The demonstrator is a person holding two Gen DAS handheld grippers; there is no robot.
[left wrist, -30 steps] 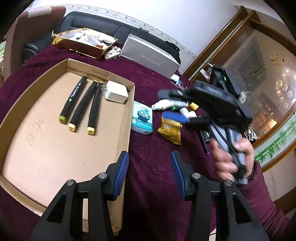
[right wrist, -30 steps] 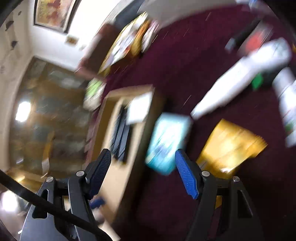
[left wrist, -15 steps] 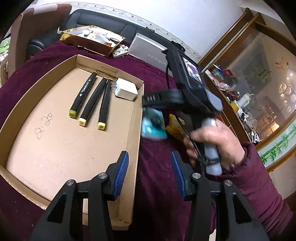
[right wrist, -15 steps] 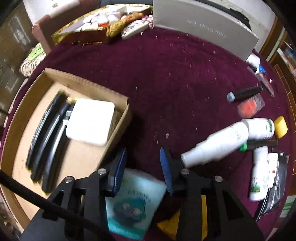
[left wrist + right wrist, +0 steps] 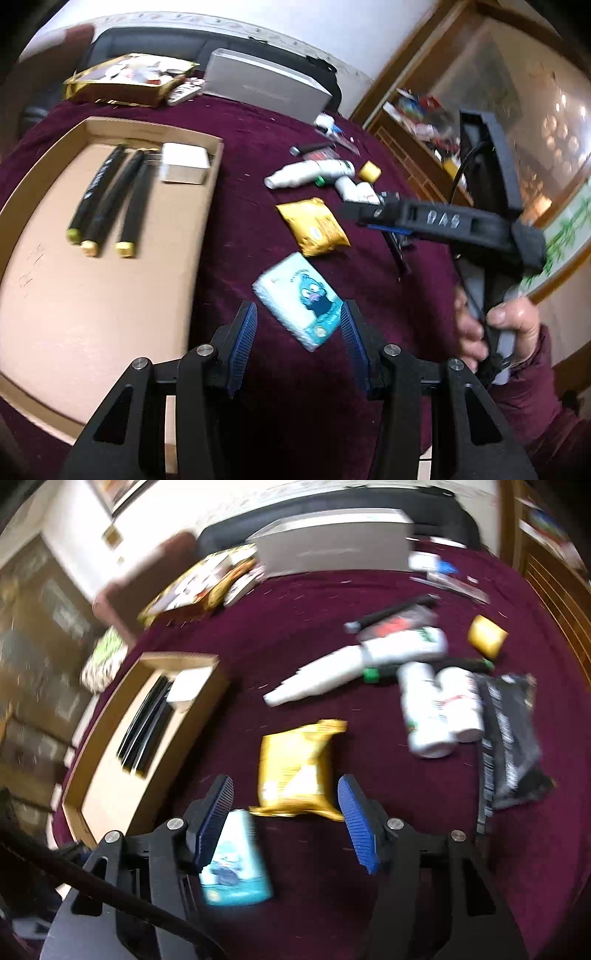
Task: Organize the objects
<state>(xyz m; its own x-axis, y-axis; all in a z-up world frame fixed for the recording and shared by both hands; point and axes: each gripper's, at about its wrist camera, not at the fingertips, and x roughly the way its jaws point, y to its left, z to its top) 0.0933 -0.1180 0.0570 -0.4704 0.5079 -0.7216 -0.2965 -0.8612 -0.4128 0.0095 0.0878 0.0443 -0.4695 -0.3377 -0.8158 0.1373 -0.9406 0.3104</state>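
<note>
The person is holding a gripper in each hand over a desk (image 5: 258, 155) covered in dark red cloth. The left gripper (image 5: 298, 339) is hanging above a small blue tissue pack (image 5: 301, 299) with a cartoon face, which is lying flat on the cloth. Its fingers (image 5: 243, 338) are standing partly open, one on either side of the pack's near end, and they are not pressing on it, so they are holding nothing.

The right gripper (image 5: 286, 821) is hovering over a yellow snack packet (image 5: 295, 768) that is lying just beyond the tissue pack. Its fingers have just been opening and are standing apart, with the packet's near end lying below the gap between them; they are not clamping it. In the left wrist view the right hand (image 5: 495, 328), in a dark red sleeve, is gripping that tool's handle at the right side.

To the left a shallow cardboard box (image 5: 92, 295) is sitting on the desk, holding three black markers (image 5: 110, 199) side by side and a white charger block (image 5: 184, 166) in its far corner. Further back, white bottles (image 5: 310, 173), a yellow cap (image 5: 370, 171) and a black pouch (image 5: 509, 738) are lying loose, well apart from the box. A gold tray (image 5: 122, 85) and a grey case (image 5: 266, 88) are sitting at the desk's far edge.
</note>
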